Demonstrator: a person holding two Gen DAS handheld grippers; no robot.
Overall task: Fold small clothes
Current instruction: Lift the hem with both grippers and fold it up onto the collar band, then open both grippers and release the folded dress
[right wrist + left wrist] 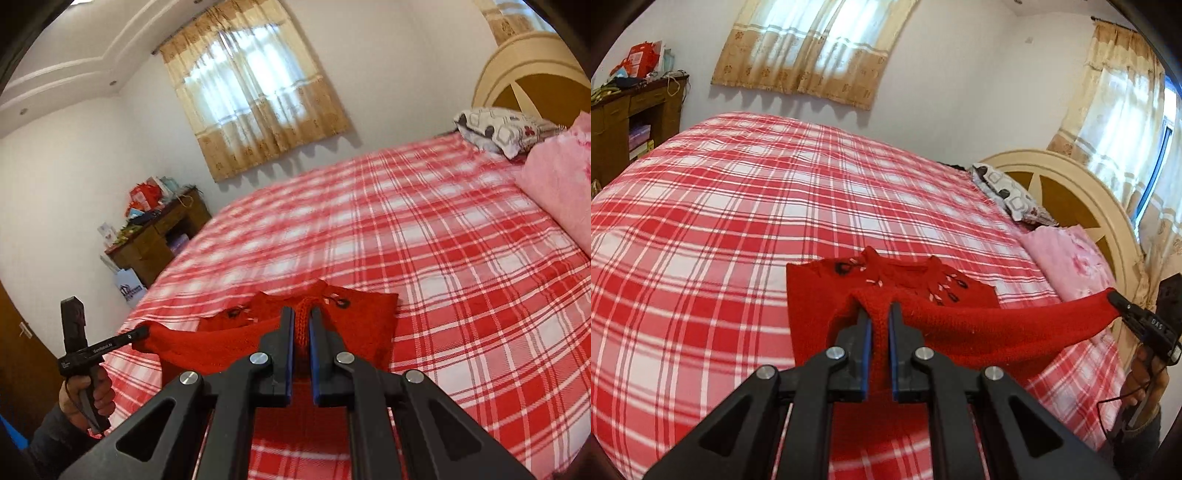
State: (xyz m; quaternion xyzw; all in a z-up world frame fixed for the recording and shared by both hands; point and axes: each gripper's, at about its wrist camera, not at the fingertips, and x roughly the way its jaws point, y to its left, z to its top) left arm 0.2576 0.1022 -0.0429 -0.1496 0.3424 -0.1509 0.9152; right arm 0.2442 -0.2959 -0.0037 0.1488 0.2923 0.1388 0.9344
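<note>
Our left claw [879,314] and right claw [302,317] both clenched on red knitted sweater [886,280], its lower half hidden behind them, above red-and-white plaid bed [738,206].

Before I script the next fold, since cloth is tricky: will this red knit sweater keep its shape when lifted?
Probably not. The red knit sweater sags between the left gripper and right gripper, so it looks floppy. Its coarse knit likely grips the pads rather than slipping.

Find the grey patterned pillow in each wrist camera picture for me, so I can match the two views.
Left wrist view: grey patterned pillow at right of centre, beside the headboard.
Right wrist view: same pillow at upper right, below the headboard.
Shared landmark: the red sweater on the plaid bedsheet.
</note>
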